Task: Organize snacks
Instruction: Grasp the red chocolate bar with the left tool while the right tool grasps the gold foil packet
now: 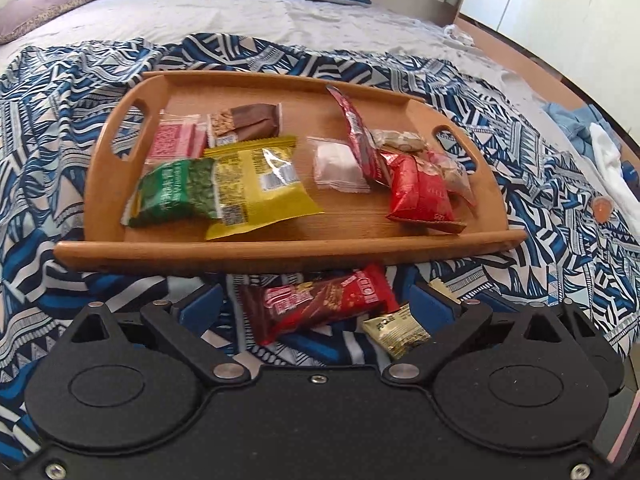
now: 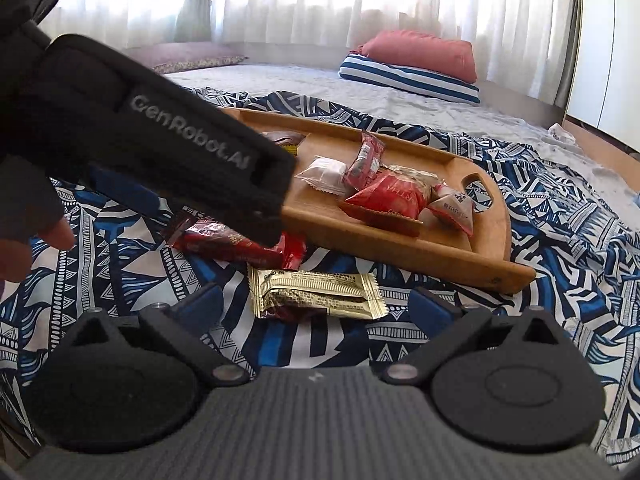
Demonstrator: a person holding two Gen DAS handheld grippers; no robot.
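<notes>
A wooden tray [image 1: 280, 250] lies on the patterned cloth and holds several snacks: a green packet [image 1: 176, 194], a yellow packet [image 1: 256, 188], a brown bar [image 1: 244, 122], a white packet [image 1: 338, 166] and red pouches [image 1: 420, 196]. In front of the tray, on the cloth, lie a red bar [image 1: 320, 300] and a gold packet [image 1: 396, 330]. My left gripper [image 1: 316, 302] stands open, its blue fingers on either side of the red bar without touching it. My right gripper [image 2: 316, 306] is open around the gold packet [image 2: 316, 294], pads apart from it. The left gripper's black housing [image 2: 192, 140] hides part of the red bar [image 2: 236, 244].
The blue-and-white cloth [image 1: 60, 160] covers a grey bed. A striped pillow [image 2: 408, 76] and a pink pillow [image 2: 420, 54] lie at the far end. A small orange cup [image 1: 602, 206] and a white cloth [image 1: 608, 168] lie right of the tray. A hand [image 2: 40, 220] holds the left gripper.
</notes>
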